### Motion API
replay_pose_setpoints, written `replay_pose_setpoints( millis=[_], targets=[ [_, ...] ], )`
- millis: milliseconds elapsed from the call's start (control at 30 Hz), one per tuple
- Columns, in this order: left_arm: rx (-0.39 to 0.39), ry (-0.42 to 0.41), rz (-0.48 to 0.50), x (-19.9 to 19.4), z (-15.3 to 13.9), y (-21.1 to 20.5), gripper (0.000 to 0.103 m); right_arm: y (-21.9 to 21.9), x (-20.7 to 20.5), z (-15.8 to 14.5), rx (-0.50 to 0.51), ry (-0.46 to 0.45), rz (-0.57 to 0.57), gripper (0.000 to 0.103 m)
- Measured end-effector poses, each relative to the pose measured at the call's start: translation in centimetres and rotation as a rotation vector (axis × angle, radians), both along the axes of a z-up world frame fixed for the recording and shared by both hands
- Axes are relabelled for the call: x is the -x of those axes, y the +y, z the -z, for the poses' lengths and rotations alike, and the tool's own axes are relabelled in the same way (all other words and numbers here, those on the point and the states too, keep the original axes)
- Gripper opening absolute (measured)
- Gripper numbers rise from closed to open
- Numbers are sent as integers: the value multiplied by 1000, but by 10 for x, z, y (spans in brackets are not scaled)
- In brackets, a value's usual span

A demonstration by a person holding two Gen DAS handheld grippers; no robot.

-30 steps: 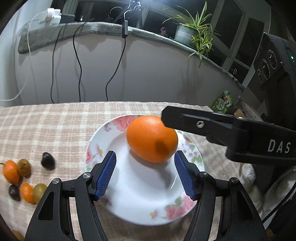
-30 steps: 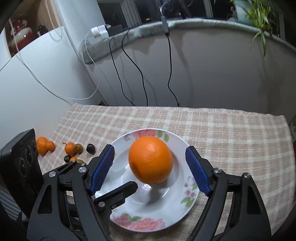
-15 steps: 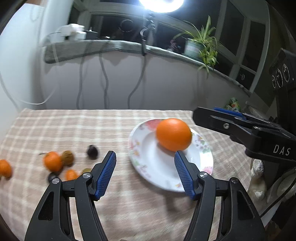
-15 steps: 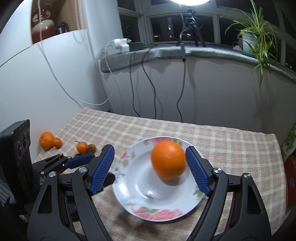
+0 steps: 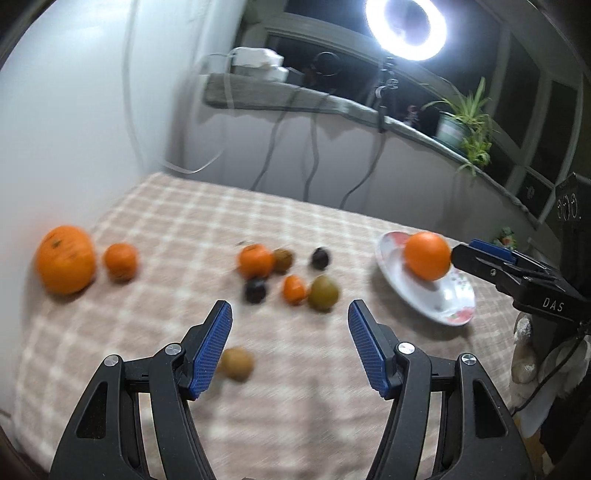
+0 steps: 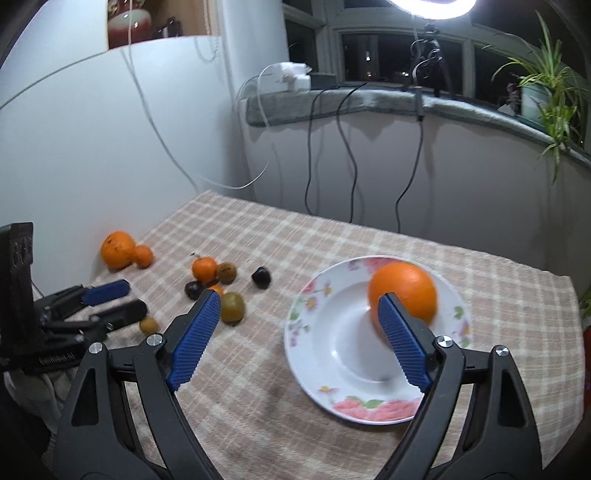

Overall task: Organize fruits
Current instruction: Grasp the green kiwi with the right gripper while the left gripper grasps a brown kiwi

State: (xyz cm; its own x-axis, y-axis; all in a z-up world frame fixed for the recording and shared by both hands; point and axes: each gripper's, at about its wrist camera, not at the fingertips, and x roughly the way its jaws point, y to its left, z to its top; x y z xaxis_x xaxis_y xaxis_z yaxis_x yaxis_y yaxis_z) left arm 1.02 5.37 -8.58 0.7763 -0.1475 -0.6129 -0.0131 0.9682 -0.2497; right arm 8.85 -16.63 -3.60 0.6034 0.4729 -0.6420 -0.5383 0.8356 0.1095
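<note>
With one orange (image 6: 402, 295) already on the plate (image 6: 332, 354) and both my left tool (image 5: 290, 345) and right tool (image 6: 299, 338) spread and empty, I judge it best to centre the left over the small brown fruit (image 5: 236, 363) before closing gently.

Domestic room, a home. Evidence: checked tablecloth (image 6: 332, 236) spread beneath the tongs; floral plate (image 6: 325, 369) laid ahead; spider plant (image 6: 546, 88), ring light (image 5: 406, 26) and chargers (image 6: 291, 74) kept on the windowsill (image 6: 369, 99) beyond.
</note>
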Motion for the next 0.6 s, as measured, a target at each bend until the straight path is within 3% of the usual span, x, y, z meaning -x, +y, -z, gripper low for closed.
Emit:
replay_pose_setpoints(
  millis=[200, 467, 600],
  targets=[
    [13, 52, -54, 15, 21, 24, 57, 26, 5, 17, 20, 43, -79, 88],
    [25, 78, -39, 18, 34, 25, 43, 67, -5, 40, 97, 115, -185, 57],
    [19, 91, -20, 13, 39, 23, 39, 87, -16, 54, 129, 168, -224, 50]
  ],
)
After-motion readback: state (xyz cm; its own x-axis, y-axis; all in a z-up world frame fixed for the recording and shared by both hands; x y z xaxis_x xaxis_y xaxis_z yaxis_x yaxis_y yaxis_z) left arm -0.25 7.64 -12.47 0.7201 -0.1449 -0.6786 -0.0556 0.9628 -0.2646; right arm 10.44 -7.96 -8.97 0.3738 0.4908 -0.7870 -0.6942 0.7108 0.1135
